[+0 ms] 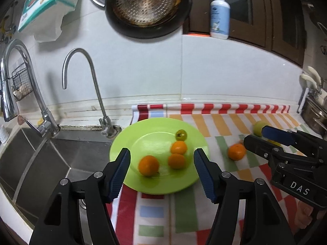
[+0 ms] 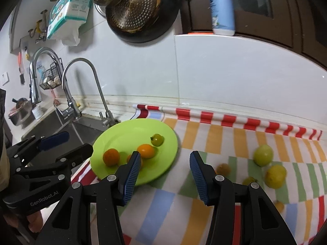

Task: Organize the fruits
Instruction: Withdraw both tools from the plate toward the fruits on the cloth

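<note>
A lime green plate (image 1: 122,145) (image 2: 167,143) lies on a striped cloth beside the sink. It holds three small oranges (image 1: 148,165) (image 2: 111,157) and a small green tomato (image 1: 181,134) (image 2: 157,139). My left gripper (image 1: 161,163) is open and empty, just above the plate's near side. My right gripper (image 2: 165,167) is open and empty over the cloth at the plate's right edge; it also shows in the left wrist view (image 1: 263,136). Another orange (image 1: 236,151) lies on the cloth to the right of the plate. Green and yellow fruits (image 2: 263,154) (image 2: 275,176) lie further right.
A steel sink (image 1: 40,159) with two taps (image 1: 94,85) is left of the plate. A pan (image 1: 147,6) hangs on the wall, and a soap bottle (image 1: 219,14) stands on the sill. Pots (image 1: 314,114) stand at the far right. Small brownish fruits (image 2: 223,168) lie on the cloth.
</note>
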Available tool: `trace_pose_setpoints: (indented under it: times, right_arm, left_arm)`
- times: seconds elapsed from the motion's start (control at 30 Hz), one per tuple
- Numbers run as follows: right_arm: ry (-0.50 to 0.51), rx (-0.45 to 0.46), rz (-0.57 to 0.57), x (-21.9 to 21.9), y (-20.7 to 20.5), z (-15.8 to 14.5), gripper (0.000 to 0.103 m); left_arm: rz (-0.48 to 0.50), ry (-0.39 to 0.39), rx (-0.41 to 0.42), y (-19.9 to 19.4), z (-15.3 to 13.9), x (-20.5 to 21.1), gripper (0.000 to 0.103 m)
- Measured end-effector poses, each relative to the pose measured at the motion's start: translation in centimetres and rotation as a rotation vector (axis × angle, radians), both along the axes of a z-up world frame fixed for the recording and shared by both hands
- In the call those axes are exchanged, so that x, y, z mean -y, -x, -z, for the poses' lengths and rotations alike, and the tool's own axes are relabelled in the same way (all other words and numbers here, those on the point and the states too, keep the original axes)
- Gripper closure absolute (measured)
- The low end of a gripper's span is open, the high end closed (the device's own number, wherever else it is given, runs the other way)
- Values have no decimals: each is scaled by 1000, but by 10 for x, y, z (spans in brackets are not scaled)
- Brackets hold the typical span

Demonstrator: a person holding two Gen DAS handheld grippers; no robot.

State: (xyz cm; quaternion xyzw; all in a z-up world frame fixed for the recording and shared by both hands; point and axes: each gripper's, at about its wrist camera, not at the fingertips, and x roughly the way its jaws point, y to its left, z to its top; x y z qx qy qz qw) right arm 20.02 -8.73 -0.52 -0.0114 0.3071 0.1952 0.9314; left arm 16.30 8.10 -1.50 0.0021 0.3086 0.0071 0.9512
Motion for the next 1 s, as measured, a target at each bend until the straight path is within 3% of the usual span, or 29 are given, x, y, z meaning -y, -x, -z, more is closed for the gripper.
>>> trace_pose_setpoints:
  times: [0.57, 1.0]
  right_arm:
    - [-4, 35, 148, 75, 48, -14, 49]
    - [15, 44, 277, 113, 64, -8, 45]
  left_arm:
    - [123, 12, 53, 30, -21, 66, 33]
    - [165, -11, 58, 34, -14, 92, 26]
